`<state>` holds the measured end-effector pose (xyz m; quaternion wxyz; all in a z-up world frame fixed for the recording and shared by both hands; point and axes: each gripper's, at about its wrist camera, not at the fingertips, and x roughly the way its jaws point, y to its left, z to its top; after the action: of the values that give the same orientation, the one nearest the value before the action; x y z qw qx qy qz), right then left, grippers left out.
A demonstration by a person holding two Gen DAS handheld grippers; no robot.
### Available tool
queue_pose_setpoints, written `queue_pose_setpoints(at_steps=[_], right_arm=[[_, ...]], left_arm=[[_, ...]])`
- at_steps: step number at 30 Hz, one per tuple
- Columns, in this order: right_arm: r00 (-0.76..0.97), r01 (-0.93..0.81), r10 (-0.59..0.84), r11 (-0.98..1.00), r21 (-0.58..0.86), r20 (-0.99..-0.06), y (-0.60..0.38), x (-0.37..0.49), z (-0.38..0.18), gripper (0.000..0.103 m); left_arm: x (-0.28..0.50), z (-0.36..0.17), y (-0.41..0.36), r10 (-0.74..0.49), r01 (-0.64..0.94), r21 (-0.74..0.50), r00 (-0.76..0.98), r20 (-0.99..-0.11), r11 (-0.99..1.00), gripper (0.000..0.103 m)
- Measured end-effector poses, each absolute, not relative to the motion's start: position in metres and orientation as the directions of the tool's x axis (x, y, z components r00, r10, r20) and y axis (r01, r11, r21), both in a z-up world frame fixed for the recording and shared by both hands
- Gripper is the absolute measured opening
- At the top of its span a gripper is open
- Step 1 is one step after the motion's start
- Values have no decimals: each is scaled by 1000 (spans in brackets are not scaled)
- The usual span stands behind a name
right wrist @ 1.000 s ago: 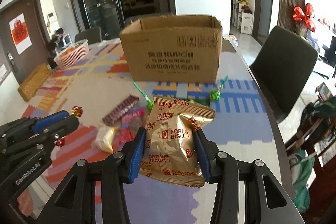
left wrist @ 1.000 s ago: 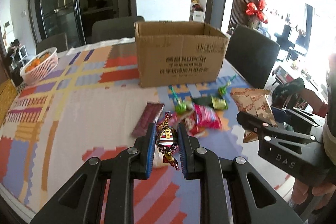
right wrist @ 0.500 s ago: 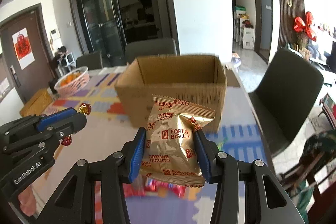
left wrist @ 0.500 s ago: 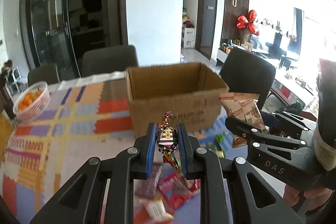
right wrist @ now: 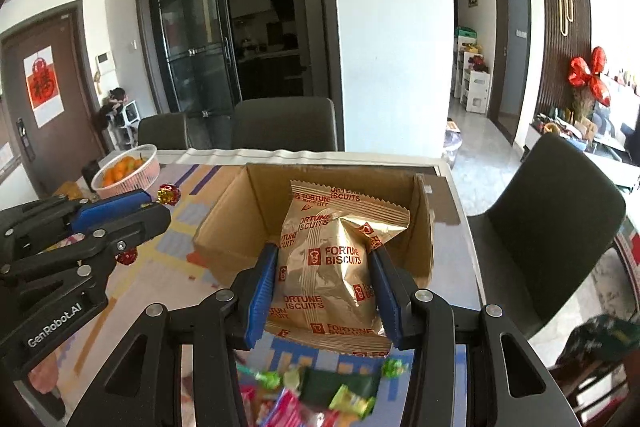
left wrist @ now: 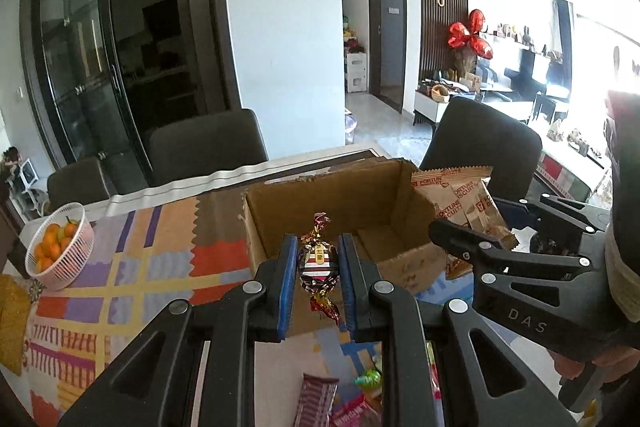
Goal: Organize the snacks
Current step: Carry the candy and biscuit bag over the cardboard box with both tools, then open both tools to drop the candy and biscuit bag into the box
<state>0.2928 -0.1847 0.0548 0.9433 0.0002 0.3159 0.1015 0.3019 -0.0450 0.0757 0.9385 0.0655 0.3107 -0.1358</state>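
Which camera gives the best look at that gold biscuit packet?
The right wrist view: the biscuit packet fills the centre, front-on, its lettering readable, pinched in the right tongs. The left wrist view catches it only at the right side, partly hidden.

The cardboard box (right wrist: 320, 223) stands open-topped on the counter (left wrist: 132, 267), its inside bare, so entry from above is free. Its upright walls and raised right flap (right wrist: 424, 227) block any level approach. The two hand-held grippers sit side by side near the rim, crowding each other. Loose snacks (right wrist: 320, 395) clutter the counter below them.
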Motion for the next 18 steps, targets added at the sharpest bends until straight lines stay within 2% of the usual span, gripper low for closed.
queue_pose_setpoints(at_steps=[10,13,14,15,16,18], right_arm=[[738,-201,188,978,55,-648,-186,351,50,47],[729,-193,183,979,58,-659,-189,364,44,48],[728,-192,183,980,61,-660,-189,367,42,50],[724,-184,180,981,65,-666,-191,371,40,60],[724,-167,168,984,66,-669,-193,372,37,67],[732,-140,146,988,63,-665,-197,369,33,68]], left_arm=[[362,63,-47,-213,302,22,719,-662,953,22],[376,56,-49,-212,307,18,696,-686,951,24],[379,54,-48,-204,300,19,693,-691,954,36],[382,53,-46,-206,295,11,691,-693,955,50],[381,52,-45,-204,286,5,694,-690,958,53],[377,51,-43,-186,270,14,701,-689,963,55]])
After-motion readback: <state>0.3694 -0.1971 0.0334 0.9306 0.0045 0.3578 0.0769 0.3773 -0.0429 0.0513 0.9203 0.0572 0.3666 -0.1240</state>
